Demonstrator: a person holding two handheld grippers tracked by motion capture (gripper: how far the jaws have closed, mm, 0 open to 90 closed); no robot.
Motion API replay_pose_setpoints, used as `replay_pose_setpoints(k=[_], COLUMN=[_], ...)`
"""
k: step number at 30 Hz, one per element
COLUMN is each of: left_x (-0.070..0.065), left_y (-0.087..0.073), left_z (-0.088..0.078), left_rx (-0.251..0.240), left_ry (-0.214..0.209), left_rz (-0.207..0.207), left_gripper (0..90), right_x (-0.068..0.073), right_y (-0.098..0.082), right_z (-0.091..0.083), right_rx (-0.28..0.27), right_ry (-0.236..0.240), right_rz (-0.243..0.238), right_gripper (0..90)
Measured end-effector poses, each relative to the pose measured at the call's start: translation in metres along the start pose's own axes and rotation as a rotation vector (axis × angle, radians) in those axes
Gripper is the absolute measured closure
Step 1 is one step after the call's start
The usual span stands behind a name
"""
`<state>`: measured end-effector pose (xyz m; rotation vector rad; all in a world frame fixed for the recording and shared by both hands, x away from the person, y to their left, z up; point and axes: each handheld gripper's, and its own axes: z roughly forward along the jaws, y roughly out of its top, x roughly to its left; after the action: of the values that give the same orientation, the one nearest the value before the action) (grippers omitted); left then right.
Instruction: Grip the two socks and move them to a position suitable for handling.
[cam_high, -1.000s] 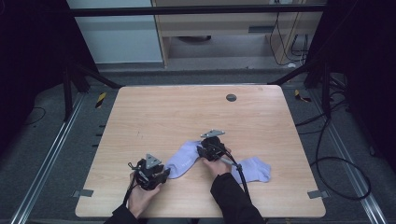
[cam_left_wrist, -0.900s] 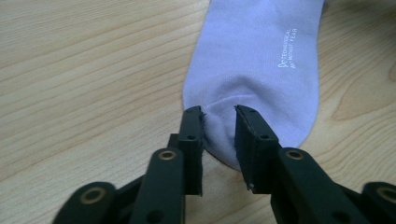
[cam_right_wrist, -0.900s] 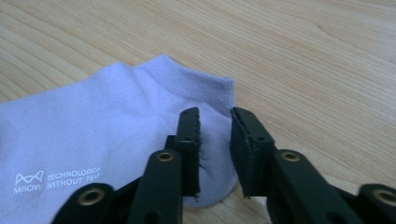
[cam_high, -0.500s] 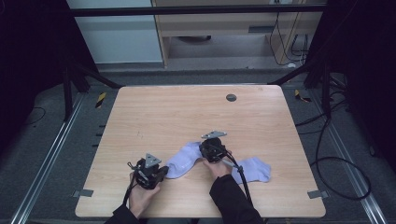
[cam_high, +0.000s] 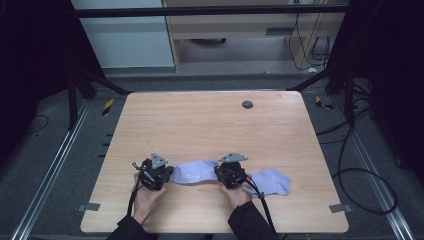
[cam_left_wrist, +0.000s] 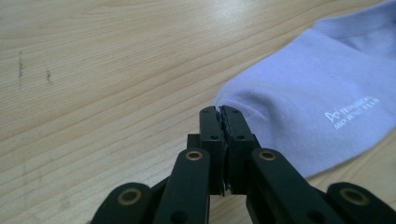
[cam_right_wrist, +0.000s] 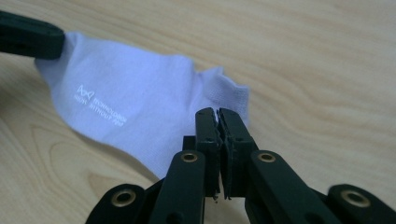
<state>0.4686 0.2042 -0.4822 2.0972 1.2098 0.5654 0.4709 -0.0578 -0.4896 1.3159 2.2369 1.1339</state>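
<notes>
near table (cam_high: 210, 125) edge: left gripper (cam_high: 167, 175) | sock (cam_high: 197, 171) stretched between grippers | right gripper (cam_high: 220, 173) | second sock (cam_high: 272, 181) to its right

You've got the left hand-held gripper (cam_high: 167, 175) clamped on the left end of a pale lilac sock (cam_high: 196, 171), and the right hand-held gripper (cam_high: 224, 176) pinching its right end. Sock's stretched flat btwn them, near the front edge of the tabletop (cam_high: 210, 125). A 2nd lilac sock (cam_high: 272, 181) lies just right of your right hand-held gripper.
</notes>
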Motion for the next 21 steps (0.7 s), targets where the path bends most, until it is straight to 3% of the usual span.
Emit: replay_pose_setpoints(k=[6, 11, 12, 17, 21], left_x=[0.003, 0.005, 0.006, 0.003, -0.006], left_y=[-0.001, -0.001, 0.001, 0.007, 0.013], left_z=[0.005, 0.000, -0.006, -0.021, -0.029], left_rx=[0.013, -0.019, -0.049, -0.108, -0.132], left_ry=[0.016, 0.027, 0.029, 0.004, -0.032], left_rz=[0.000, -0.018, -0.035, -0.063, -0.057], left_gripper=[85.2, 74.6, 71.0, 62.6, 57.5], right_x=[0.004, 0.001, -0.003, -0.024, -0.047], right_y=[-0.011, -0.007, -0.002, 0.008, 0.011], right_z=[0.004, -0.004, -0.014, -0.036, -0.055], right_rx=[0.041, 0.011, -0.018, -0.086, -0.107], right_ry=[0.017, 0.009, 0.007, -0.012, -0.030], right_rz=[0.019, 0.024, 0.025, 0.026, 0.033], right_gripper=[82.7, 76.5, 73.5, 65.7, 60.9])
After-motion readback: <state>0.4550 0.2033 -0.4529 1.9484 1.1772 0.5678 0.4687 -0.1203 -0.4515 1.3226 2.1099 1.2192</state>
